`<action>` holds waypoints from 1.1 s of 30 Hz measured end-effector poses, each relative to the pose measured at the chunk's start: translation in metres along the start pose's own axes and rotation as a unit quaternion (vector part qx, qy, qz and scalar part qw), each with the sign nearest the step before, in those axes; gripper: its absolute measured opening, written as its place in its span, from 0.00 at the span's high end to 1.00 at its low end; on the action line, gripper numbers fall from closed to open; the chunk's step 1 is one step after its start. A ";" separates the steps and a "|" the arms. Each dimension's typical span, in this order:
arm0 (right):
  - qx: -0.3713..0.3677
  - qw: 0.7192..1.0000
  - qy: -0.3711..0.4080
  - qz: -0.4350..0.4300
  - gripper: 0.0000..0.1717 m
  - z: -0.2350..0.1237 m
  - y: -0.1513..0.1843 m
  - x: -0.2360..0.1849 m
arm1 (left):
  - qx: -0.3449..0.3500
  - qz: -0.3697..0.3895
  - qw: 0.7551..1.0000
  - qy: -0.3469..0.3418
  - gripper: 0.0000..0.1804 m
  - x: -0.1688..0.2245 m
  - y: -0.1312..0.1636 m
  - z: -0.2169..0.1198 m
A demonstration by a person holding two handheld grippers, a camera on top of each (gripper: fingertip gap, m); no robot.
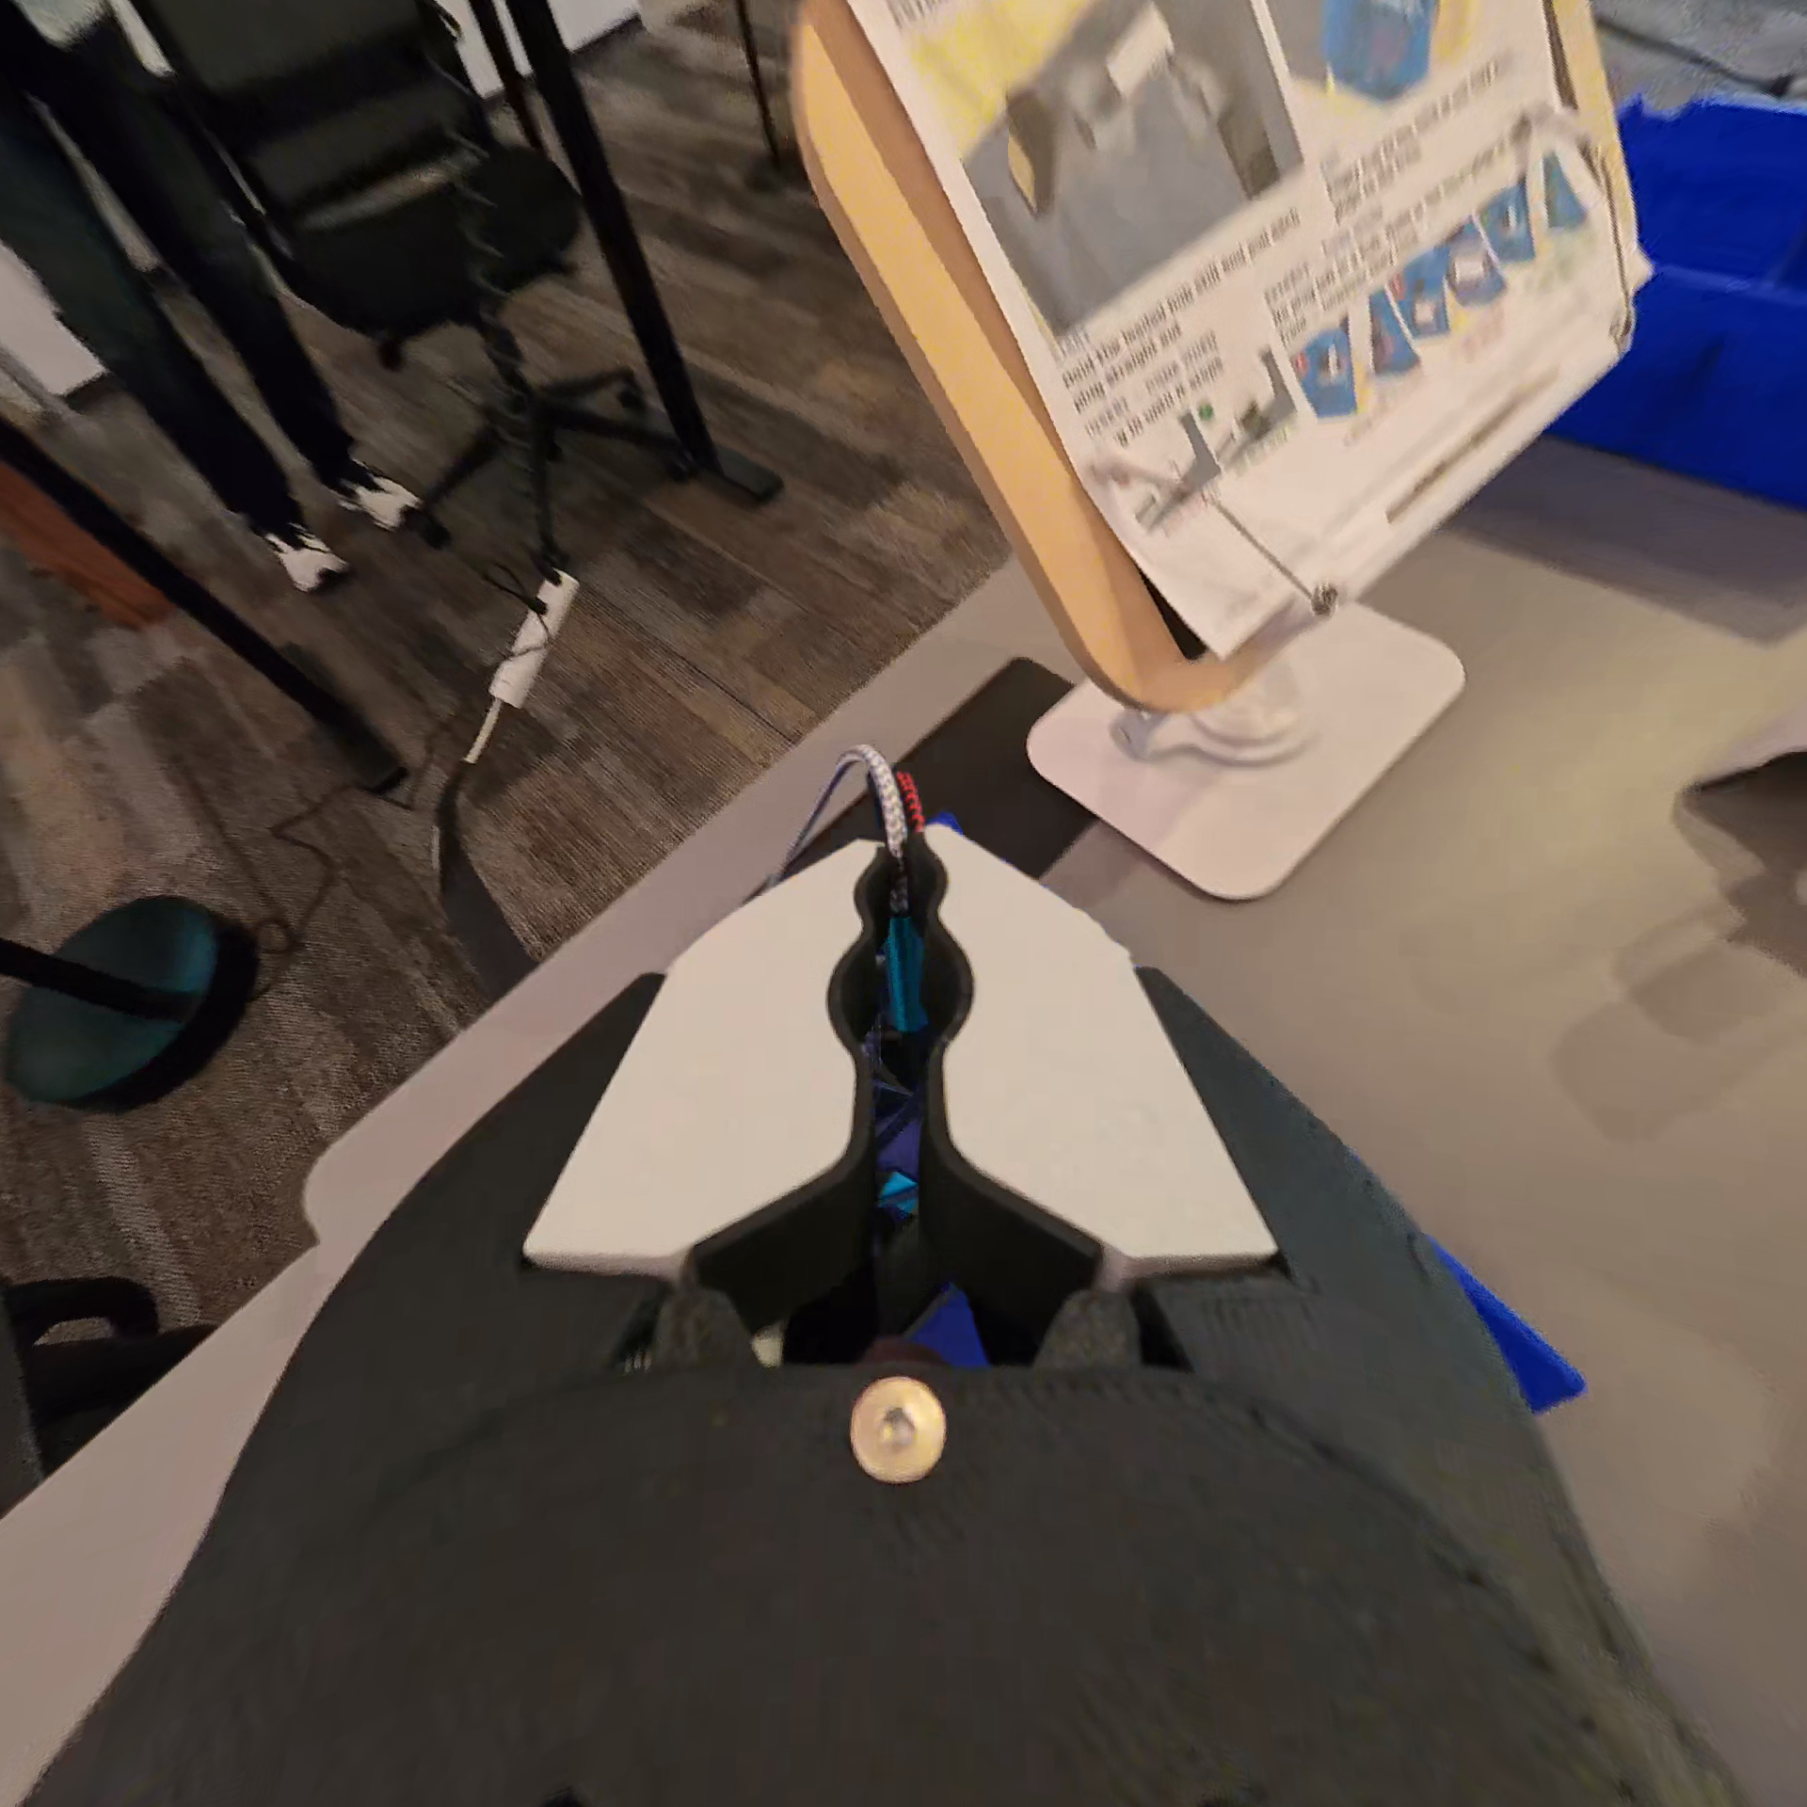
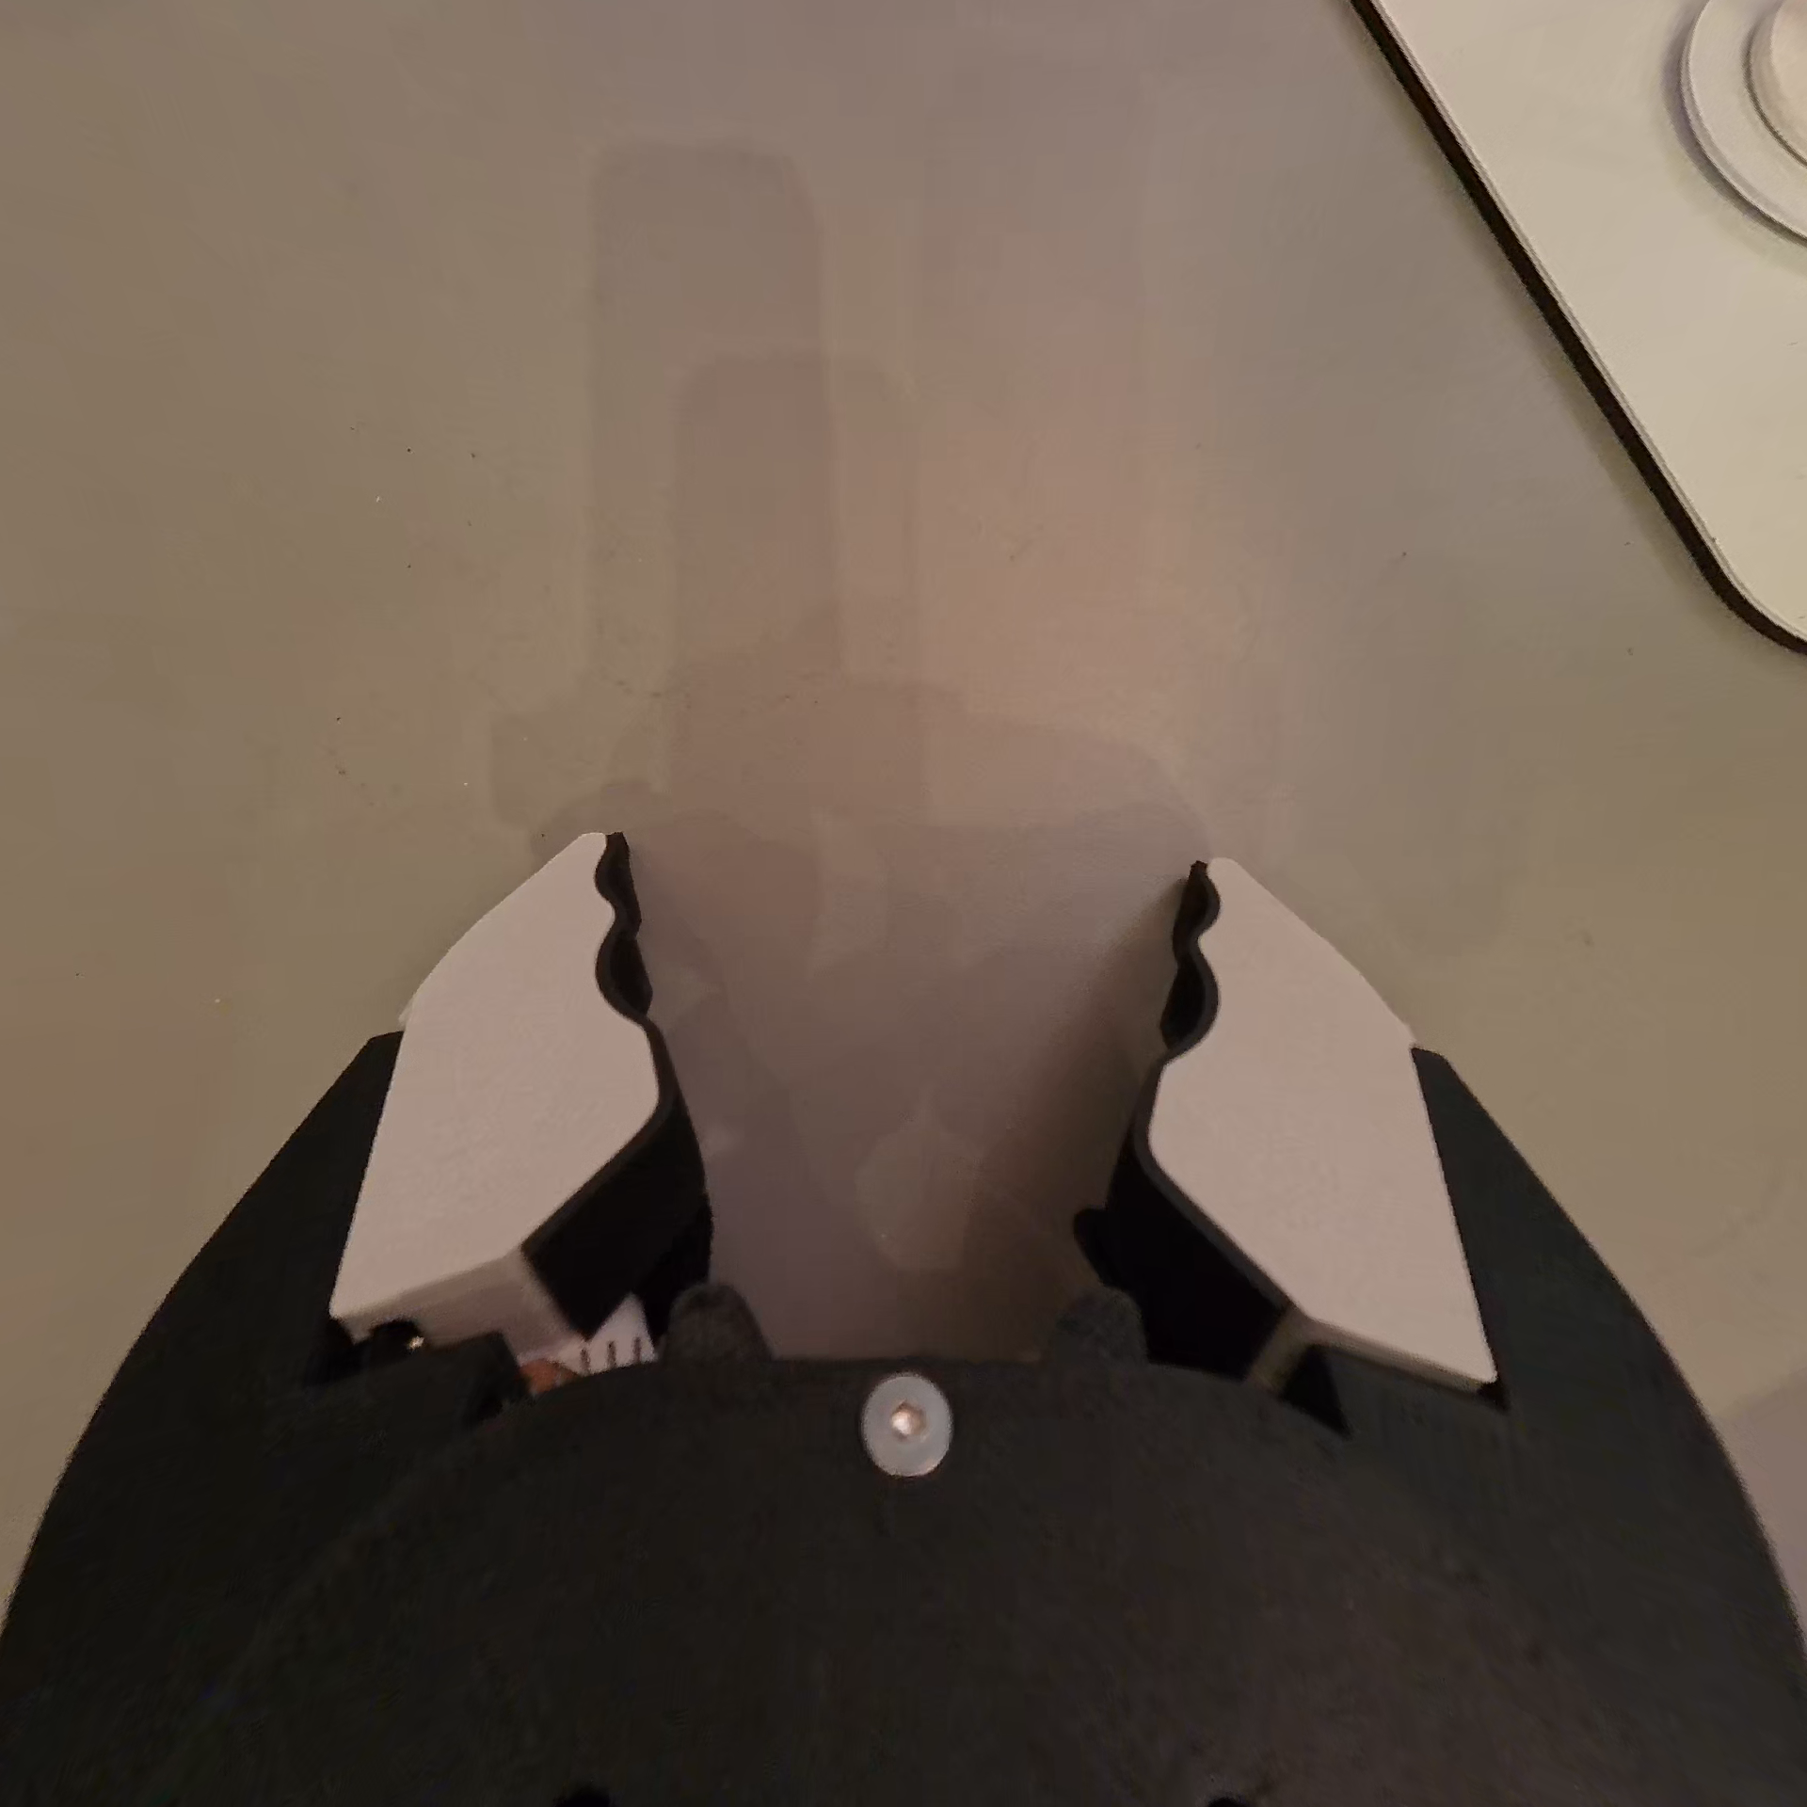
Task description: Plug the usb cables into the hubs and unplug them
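Grey table [image 1: 1467, 978], white stand base [image 1: 1261, 763] and black mat [image 1: 988, 772] on it, blue bin [image 1: 1721, 293] at far edge

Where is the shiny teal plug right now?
In the left wrist view, the teal plug sits between the closed fingers of the left hand-held gripper, its braided cable arching out the tips above the table edge.

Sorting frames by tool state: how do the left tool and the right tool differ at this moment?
The left tool has its fingers closed together; the right tool has its fingers spread wide. The left tool clamps a braided cable with a teal plug in its notch; the right tool has only bare table between its fingers. Both share white fingers with wavy black pads on a black body.
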State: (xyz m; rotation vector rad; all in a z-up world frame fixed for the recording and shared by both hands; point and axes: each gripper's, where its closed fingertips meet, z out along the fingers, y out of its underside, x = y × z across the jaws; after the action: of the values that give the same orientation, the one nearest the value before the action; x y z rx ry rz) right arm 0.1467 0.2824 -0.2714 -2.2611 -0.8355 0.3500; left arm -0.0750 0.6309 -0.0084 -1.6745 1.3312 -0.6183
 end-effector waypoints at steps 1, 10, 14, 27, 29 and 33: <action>0.000 1.000 0.000 0.000 0.40 0.000 0.000 0.000 | 0.009 0.000 1.000 -0.013 0.99 -0.006 -0.008 -0.005; 0.000 1.000 -0.001 -0.001 0.40 0.000 0.000 0.000 | 0.080 0.005 0.992 -0.092 0.98 -0.032 -0.075 -0.036; 0.000 1.000 -0.002 -0.001 0.41 0.000 0.000 0.000 | 0.118 0.023 0.989 -0.087 0.99 -0.013 -0.115 -0.060; 0.001 1.000 -0.003 -0.003 0.41 0.000 0.000 -0.001 | 0.174 0.127 0.976 0.040 0.98 0.208 -0.166 -0.074; 0.001 1.000 -0.003 -0.003 0.41 0.000 0.000 -0.001 | 0.170 0.137 0.973 0.072 0.99 0.252 -0.161 -0.063; 0.001 1.000 -0.005 -0.004 0.41 -0.001 0.000 -0.001 | 0.155 0.120 0.964 0.178 0.99 0.341 -0.132 -0.037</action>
State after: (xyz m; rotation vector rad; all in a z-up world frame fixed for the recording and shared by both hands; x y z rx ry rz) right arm 0.1466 0.2813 -0.2712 -2.2554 -0.8487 0.3582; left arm 0.0641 0.3013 0.0770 -1.1625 1.5669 -0.9582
